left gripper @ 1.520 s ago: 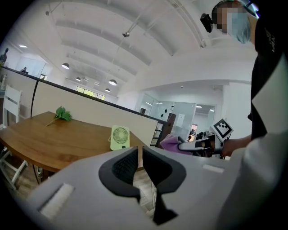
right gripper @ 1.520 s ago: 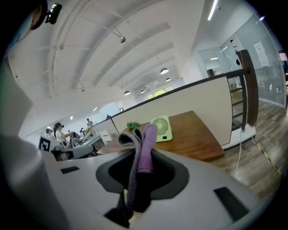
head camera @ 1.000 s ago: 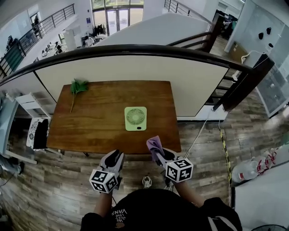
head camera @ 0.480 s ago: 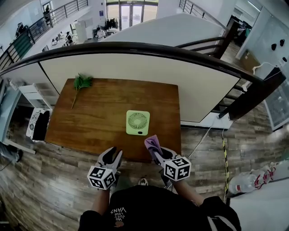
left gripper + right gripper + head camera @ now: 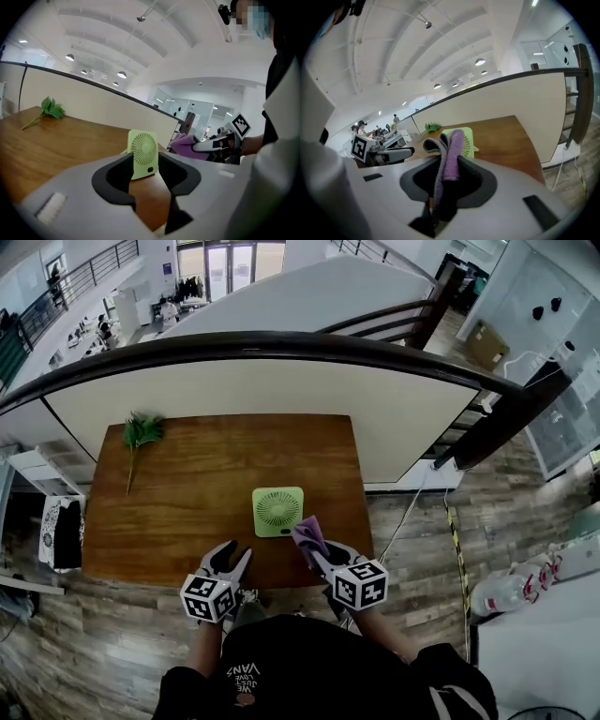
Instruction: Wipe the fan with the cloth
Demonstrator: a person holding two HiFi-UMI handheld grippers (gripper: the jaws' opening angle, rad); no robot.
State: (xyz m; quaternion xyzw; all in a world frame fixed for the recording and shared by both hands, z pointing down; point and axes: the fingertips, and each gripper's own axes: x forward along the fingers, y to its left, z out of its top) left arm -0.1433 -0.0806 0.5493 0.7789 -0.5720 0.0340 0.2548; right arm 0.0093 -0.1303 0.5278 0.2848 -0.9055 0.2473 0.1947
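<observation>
One cloth (image 5: 307,532) beside fan (image 5: 277,510), head view; right gripper view: hand-held gripper (image 5: 445,180) clamping.

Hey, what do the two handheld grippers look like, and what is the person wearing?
The left gripper and right gripper match. Each has a pale grey moulded body and fingers lined in black. Each also carries a cube printed with black-and-white square markers. The person wears a black top with pale lettering near the collar.

Office atrium: curved balcony railing (image 5: 281,339), staffed desks (image 5: 98,332) below.
</observation>
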